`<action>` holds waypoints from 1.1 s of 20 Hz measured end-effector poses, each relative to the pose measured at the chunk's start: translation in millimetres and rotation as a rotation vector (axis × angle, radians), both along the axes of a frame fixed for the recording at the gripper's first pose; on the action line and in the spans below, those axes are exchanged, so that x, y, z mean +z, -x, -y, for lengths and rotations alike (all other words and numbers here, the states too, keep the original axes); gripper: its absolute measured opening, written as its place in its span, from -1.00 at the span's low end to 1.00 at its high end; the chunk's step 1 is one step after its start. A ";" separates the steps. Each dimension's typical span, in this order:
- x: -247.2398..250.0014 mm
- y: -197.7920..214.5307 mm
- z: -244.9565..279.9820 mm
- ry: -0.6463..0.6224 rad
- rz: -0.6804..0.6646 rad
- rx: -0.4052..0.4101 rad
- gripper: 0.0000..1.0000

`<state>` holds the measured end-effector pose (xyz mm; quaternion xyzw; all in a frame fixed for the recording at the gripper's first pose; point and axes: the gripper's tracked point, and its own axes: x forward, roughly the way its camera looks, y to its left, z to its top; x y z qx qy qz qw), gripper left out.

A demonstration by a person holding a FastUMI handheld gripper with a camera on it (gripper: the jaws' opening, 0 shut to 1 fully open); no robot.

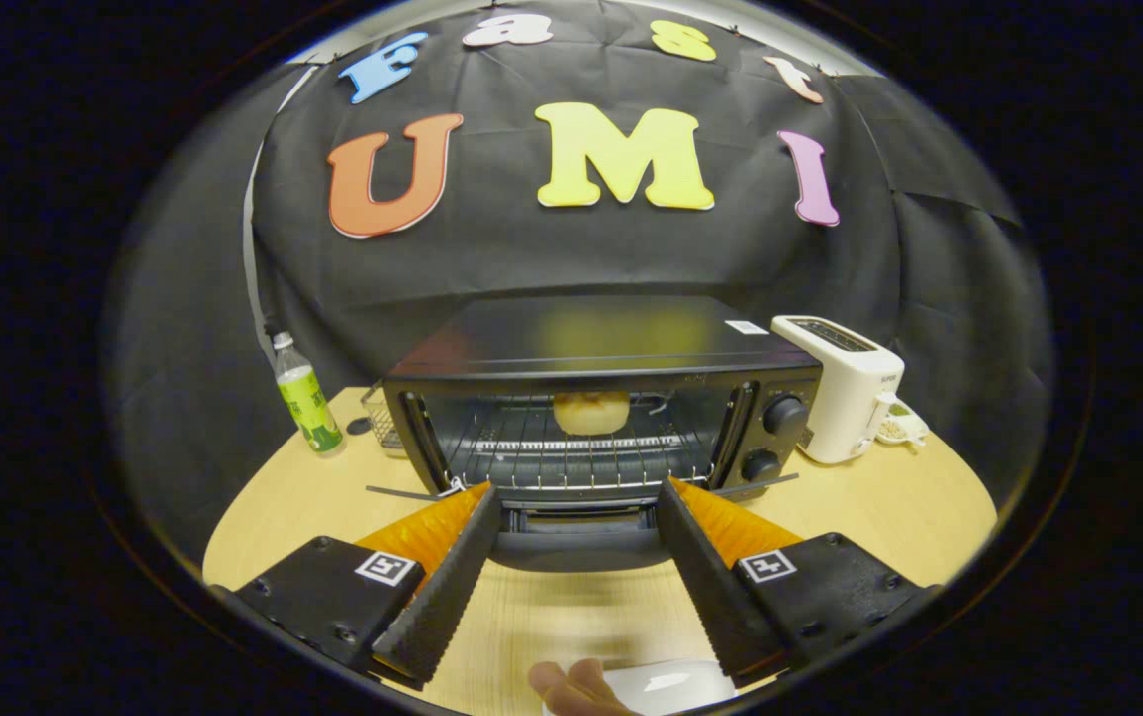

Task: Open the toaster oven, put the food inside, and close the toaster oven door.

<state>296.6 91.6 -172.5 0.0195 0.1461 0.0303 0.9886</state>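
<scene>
one toaster oven [591,398], one bun [591,411], one bottle [306,396], one white toaster [845,388], one gripper [579,497] spread wide

Wooden table [859,517]: toaster oven [601,398]; toaster [845,388]; bottle [307,398]

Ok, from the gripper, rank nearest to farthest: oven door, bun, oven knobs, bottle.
1. Oven door, folded down between the open gripper's fingertips.
2. Oven knobs, just beyond the right fingertip.
3. Bun, deep on the rack, and bottle, far left: too close to call.

- Toaster oven [601,348]: dark metal, top glossy enough to mirror colours.
- Rack [571,452] inside: bright wire metal.
- Bench [859,517]: pale wood grain, smooth, matt.
- Toaster [845,393]: white plastic, slight sheen.
- Gripper [576,497] fingers [447,587]: black, ribbed, rough, matt.
</scene>
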 end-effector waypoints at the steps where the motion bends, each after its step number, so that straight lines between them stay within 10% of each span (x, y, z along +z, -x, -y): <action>1: 5.1 -4.0 0.2 -0.008 0.019 0.004 1.00; 10: 29.0 28.3 20.5 -0.048 0.053 0.004 1.00; 22: 139.2 174.9 27.2 0.045 0.202 0.021 1.00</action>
